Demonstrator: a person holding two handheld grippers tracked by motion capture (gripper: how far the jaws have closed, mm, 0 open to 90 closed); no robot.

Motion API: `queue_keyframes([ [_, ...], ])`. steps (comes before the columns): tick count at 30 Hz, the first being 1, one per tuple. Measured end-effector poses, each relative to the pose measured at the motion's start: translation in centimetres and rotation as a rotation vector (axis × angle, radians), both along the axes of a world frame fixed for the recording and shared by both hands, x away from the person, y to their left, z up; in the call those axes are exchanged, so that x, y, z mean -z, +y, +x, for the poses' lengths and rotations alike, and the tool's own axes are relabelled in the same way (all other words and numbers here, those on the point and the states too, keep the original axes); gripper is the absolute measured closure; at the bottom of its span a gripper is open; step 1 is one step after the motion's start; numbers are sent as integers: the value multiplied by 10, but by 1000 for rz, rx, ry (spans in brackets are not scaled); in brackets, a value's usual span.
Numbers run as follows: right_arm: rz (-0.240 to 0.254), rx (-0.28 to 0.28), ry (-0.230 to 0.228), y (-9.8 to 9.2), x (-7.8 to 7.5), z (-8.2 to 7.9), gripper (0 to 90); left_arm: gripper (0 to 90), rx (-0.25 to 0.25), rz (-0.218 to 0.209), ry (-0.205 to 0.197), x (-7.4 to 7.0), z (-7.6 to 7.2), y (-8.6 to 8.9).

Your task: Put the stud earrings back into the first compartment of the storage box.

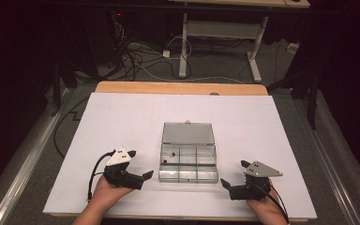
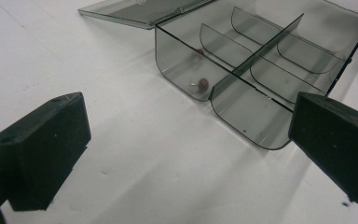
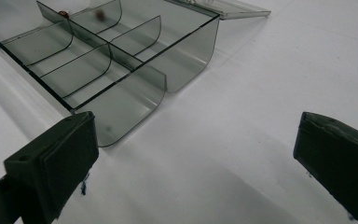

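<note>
Clear smoke-tinted plastic compartment box (image 1: 188, 162) sits approx. centre of the white table surface (image 1: 122, 117), lid (image 1: 188, 133) hinged fully open and lying flat on the far side. Interior: thin transparent dividers w/ curved ends, two rows of three compartments. Contents: one small brown round bead (image 2: 203, 83) in the rear-row compartment at the box's left end, a second small reddish-brown piece (image 2: 200, 52) farther back in the same compartment; exact type of both cannot be resolved. Remaining compartments show bare walls. Box walls glossy, corners rounded; table surface matte white, wood edge visible at the far side. Left gripper (image 1: 139, 165) rests just beside the box's left end, not touching, jaws wide apart w/ nothing between them. Right gripper (image 1: 234, 173) sits near the box's right front corner, also clear of it, jaws spread, nothing clamped. Jaw pads are matte black rectangular blocks; each gripper carries a grey triangular plate and a black cable.
</note>
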State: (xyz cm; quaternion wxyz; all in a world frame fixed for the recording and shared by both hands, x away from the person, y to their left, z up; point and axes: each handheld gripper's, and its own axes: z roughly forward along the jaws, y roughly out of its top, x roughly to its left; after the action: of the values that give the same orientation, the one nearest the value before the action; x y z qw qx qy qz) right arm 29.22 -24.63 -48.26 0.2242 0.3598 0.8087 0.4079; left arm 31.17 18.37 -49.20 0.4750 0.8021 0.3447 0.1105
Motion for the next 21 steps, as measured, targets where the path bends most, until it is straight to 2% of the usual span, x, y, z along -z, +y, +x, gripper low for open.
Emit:
queue_keyframes([
  [7, 3, 2, -6, 0, 0, 0, 4, 0, -2, 15, 9, 1, 1, 0],
  [9, 5, 5, -12, -1, -1, -1, 26, 0, -18, 11, 14, 0, 2, 2],
  [14, 17, 1, -28, -2, -1, -3, 15, 0, -32, -10, 21, 1, 5, 7],
  [19, 12, 14, -36, -1, -4, -2, 13, 0, -5, -22, 46, 2, 10, 7],
  [21, 17, 17, -44, -2, -6, -1, 7, 0, 6, -13, 50, 4, 12, 6],
])
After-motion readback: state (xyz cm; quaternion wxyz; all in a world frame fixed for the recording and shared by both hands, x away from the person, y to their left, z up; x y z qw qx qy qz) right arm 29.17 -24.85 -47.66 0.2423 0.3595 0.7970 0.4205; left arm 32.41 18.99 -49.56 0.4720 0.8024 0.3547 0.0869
